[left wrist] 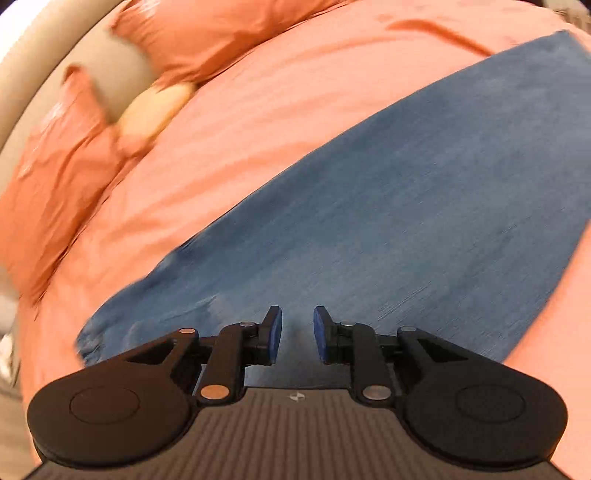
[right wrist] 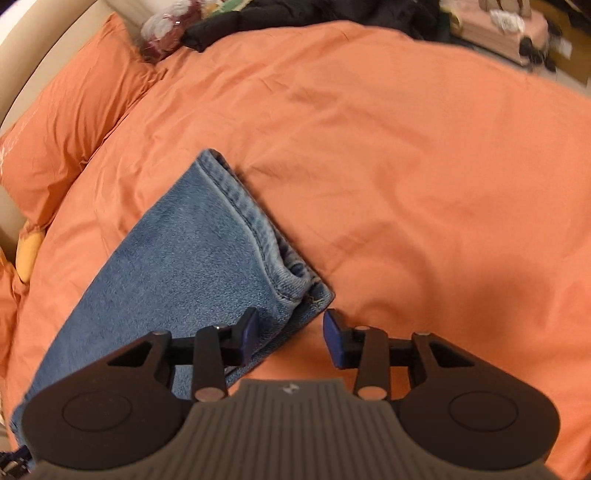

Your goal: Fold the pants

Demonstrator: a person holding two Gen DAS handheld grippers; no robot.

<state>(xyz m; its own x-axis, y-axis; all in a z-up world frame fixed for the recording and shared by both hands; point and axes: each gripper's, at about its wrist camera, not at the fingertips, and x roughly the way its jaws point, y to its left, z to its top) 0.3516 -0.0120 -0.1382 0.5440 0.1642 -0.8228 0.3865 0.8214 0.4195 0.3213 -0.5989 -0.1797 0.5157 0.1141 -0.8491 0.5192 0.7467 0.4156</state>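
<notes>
Blue denim pants lie flat on an orange bedcover. In the left wrist view my left gripper is open and empty, just above the pants; the view is blurred. In the right wrist view the stacked leg hems of the pants lie on the bedcover. My right gripper is open and empty, with the near hem corner just beyond the gap between its fingers. The left fingertip is over the denim, the right one over the cover.
Orange pillows lie at the bed's head beside a beige headboard. A yellow item sits at the pillow edge. Dark clothes and clutter lie beyond the far side of the bed.
</notes>
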